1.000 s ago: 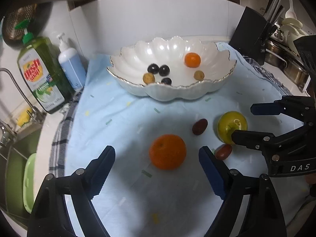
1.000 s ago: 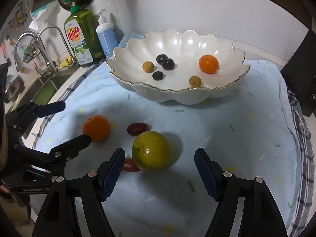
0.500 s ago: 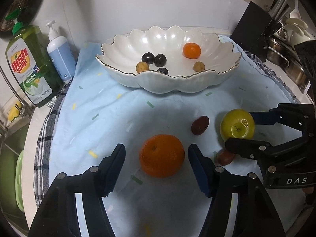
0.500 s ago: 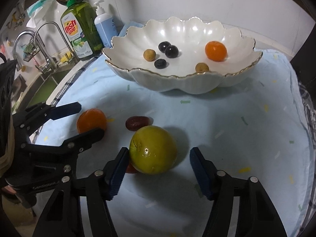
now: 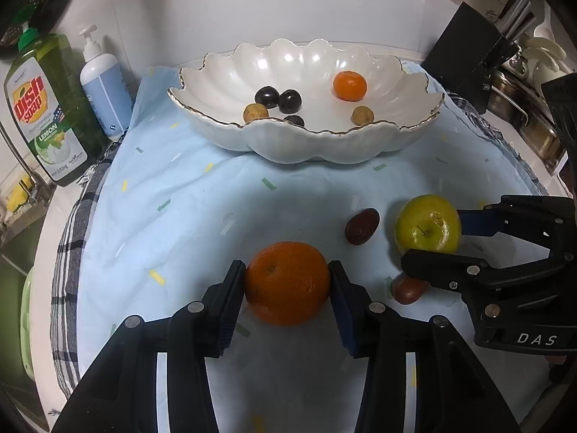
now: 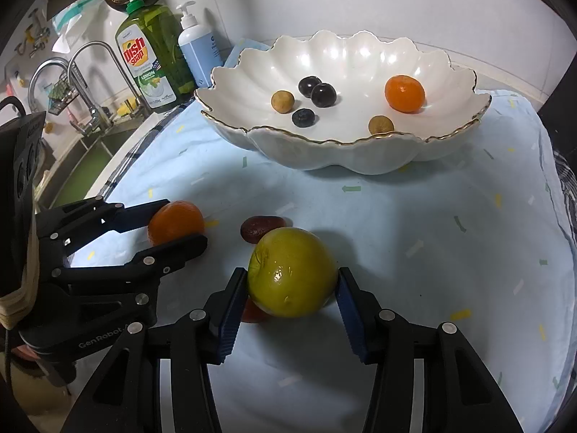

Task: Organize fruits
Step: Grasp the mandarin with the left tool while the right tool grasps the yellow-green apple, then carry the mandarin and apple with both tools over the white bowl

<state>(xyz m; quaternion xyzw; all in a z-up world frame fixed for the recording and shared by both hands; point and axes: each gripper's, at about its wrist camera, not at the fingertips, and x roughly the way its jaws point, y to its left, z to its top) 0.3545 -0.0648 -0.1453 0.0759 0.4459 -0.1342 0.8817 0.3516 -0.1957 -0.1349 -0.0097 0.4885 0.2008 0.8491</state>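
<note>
Fruit handling notes from us, since both grabs are happening at once. Our left hand-held gripper (image 5: 287,285) has the big orange (image 5: 287,282) right between its fingers, pads touching both flanks, jaws closing in on it. Our right hand-held gripper (image 6: 292,290) is doing the same with the yellow-green apple (image 6: 291,271), pads on either side at its widest part, jaws closing too. Both fruits sit on the blue cloth (image 5: 202,195) that covers the surface, and the scalloped white bowl (image 5: 317,144) is ahead of both hand-held grippers, farther along where they point.

Our guess on feel: the orange has soft, slightly giving peel with a pebbly skin, so it should grip well but we wouldn't squeeze hard. The apple looks firm and glossy, so probably heavier and more slippery; holding it across the middle seems right, since higher up the pads could skate off the curve.

A dark red date (image 6: 262,228) lies just ahead of the apple, and another small red fruit (image 5: 407,288) is tucked against the apple beside the right hand-held gripper's left finger, so that one may get nudged. The bowl already holds a small orange (image 6: 404,93), dark berries (image 6: 319,92) and two tan round fruits. It looks like glazed ceramic, so we'd set fruit in gently.
</note>
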